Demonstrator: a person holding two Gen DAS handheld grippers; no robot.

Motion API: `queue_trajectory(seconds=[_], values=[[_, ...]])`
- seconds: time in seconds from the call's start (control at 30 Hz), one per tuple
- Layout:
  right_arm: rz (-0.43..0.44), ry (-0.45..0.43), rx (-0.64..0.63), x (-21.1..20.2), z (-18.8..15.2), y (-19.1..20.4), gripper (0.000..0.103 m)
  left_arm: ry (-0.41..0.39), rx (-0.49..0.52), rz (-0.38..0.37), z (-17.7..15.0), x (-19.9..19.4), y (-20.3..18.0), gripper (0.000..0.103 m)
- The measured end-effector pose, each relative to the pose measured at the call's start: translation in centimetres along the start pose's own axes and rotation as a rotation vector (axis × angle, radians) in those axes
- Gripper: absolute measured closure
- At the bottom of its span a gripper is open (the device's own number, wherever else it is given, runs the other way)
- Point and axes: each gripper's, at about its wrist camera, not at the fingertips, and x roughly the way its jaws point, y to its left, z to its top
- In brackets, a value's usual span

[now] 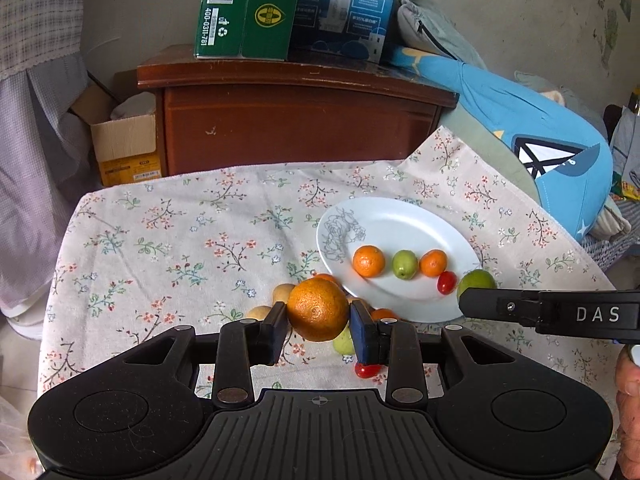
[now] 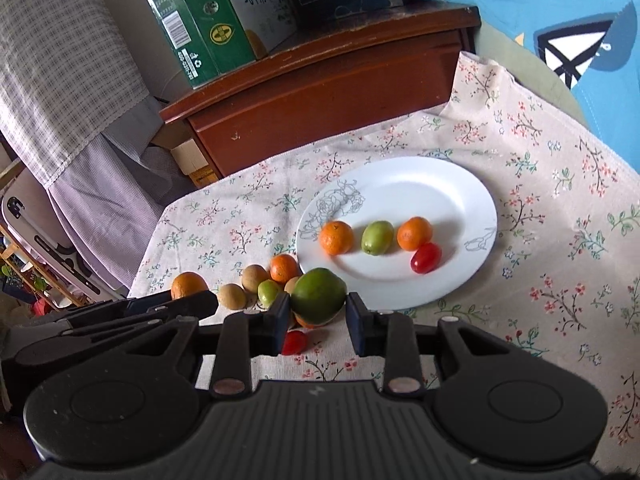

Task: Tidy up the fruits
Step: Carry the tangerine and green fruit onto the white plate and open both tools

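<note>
Open cloth on the left, crowded near edge by the plate

The far and left parts of the floral cloth (image 1: 168, 240) lay bare, giving a gripper open passage; the far half of the white plate (image 2: 420, 184) was also free, while a row of two small oranges, a green fruit and a cherry tomato (image 2: 426, 258) filled its near half. A cluster of loose fruit (image 2: 264, 284) crowded the cloth just beside the plate's near-left rim. The wooden cabinet (image 1: 296, 128) closed off the far side, and a blue cushion (image 1: 540, 140) hemmed in the far right corner
</note>
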Motion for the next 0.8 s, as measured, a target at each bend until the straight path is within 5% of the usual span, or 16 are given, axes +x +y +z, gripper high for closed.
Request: queue_trajectory(seconds=[0.4, 0.8], values=[[-0.062, -0.089, 0.013, -1.4, 3.7, -3.0, 0.072, 0.004, 0.080, -0.079, 2.8, 1.4, -1.3, 0.072], [-0.058, -0.086, 0.069, 1.5, 6.4, -5.0, 0.072, 0.017, 0.091, -0.134, 5.8, 5.7, -1.7, 0.072]])
